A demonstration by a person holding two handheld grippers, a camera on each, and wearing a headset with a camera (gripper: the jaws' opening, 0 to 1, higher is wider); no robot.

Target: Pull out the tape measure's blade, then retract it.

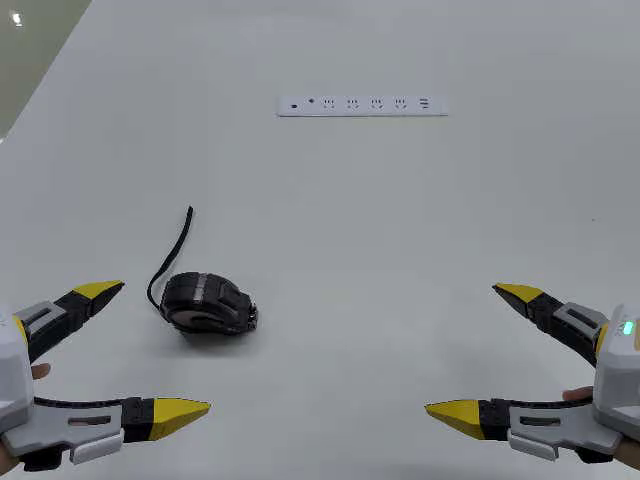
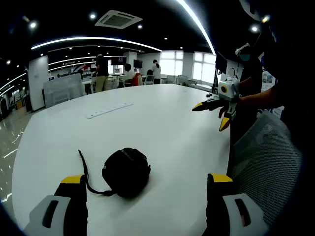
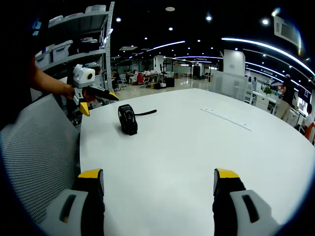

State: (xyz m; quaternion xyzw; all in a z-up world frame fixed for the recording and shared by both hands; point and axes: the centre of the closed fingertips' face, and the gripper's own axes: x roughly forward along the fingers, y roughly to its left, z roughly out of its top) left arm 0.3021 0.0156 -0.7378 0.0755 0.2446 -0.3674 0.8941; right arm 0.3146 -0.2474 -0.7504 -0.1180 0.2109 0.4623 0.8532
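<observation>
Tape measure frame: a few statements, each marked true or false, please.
1. The tape measure lies on the table, nearer the left hand-held gripper. True.
2. The left hand-held gripper is shut on it. False: it is open and apart from it.
3. The blade is drawn far out. False: only a black strap trails from the case.
4. A white power strip lies beyond it. True.
5. The right hand-held gripper is open, holding nothing. True.

Left gripper point(image 1: 163, 346), right gripper point(image 1: 462, 348): bodies off-frame.
</observation>
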